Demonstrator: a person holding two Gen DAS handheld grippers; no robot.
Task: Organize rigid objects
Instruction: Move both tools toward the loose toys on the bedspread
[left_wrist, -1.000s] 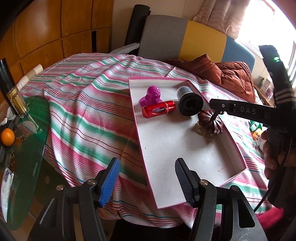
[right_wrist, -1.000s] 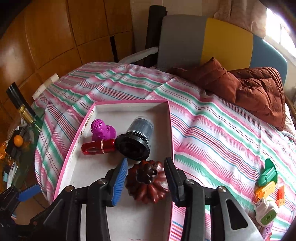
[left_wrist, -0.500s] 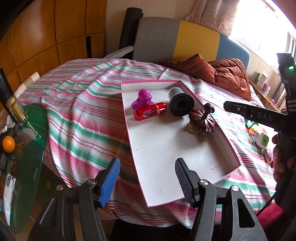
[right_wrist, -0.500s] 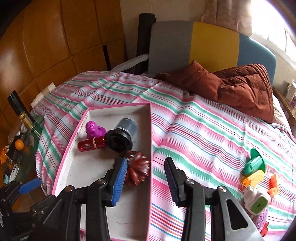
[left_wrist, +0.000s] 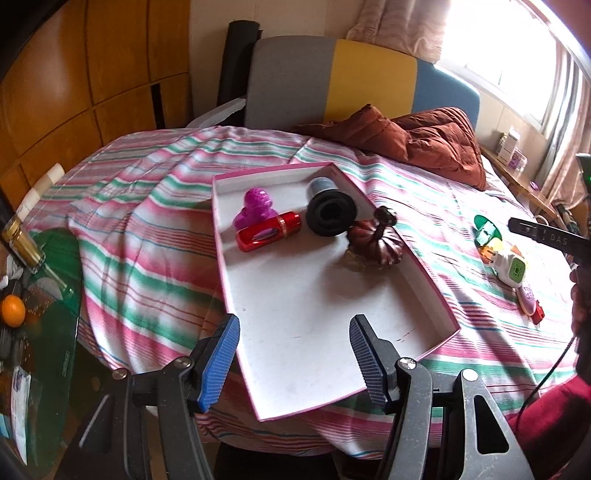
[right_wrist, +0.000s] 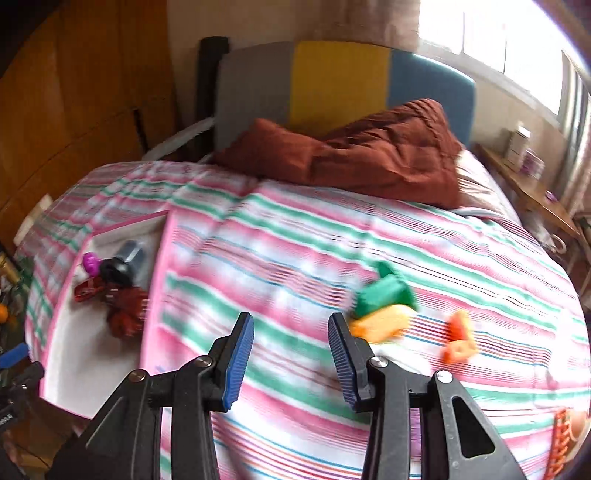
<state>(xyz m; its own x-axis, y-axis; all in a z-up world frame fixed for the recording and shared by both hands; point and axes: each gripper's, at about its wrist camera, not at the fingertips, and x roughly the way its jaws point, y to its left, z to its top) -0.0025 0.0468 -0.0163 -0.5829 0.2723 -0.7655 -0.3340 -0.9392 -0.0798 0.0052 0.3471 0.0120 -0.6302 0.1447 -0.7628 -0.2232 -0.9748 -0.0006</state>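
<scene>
Tool state: your right tool (right_wrist: 291, 354) stands part open over the striped bedspread (right_wrist: 280, 266), gripping nothing. Your left tool (left_wrist: 293, 363) is open wider, also empty, at the tray's (left_wrist: 424, 284) 6 o'clock edge. Dark red pumpkin (left_wrist: 380, 243) lies inside the tray, at its 3 o'clock wall.

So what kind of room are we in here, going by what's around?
Most likely a bedroom at home: a bed under a striped bedspread, a padded headboard in grey, yellow and blue, a rust-brown quilt bunched against it, and a curtained window beside it.
</scene>
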